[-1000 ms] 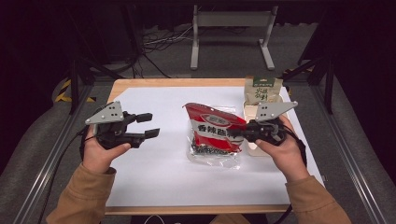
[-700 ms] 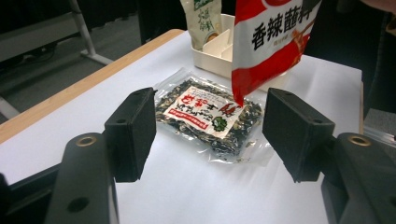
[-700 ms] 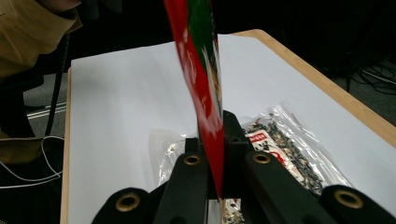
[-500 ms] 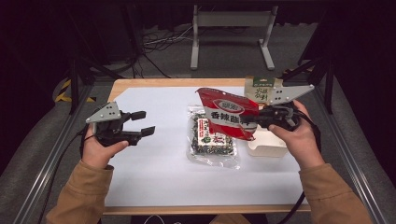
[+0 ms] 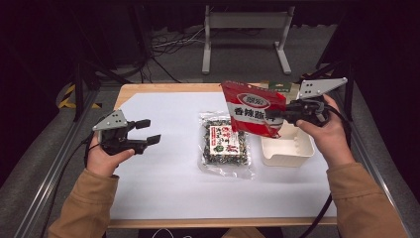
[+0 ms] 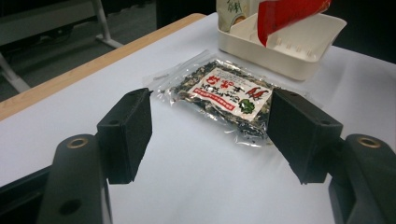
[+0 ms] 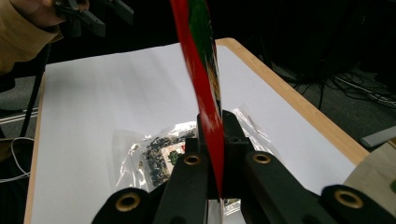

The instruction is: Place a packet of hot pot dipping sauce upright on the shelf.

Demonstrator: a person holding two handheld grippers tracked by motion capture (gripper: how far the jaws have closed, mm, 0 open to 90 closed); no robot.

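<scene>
Lifted off the clear seaweed packet (image 5: pixel 225 144) since the earlier frame, the red snack bag (image 5: pixel 254 114) now hangs above the white tray (image 5: pixel 287 148), pinched in the right gripper (image 5: pixel 279 115). White sheet over a wooden table (image 5: pixel 163 89); dark room, grey floor, cables. Left to right: left gripper (image 5: pixel 148 132), jaws spread and just been opening, nothing between; one packet flat at centre; one bag; one tray; one green-labelled pouch (image 6: pixel 232 10) behind the tray.

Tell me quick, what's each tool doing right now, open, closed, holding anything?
Left tool: open, jaws just been widening, nothing between them.
Right tool: closed on the red snack bag, held above the white tray.
</scene>
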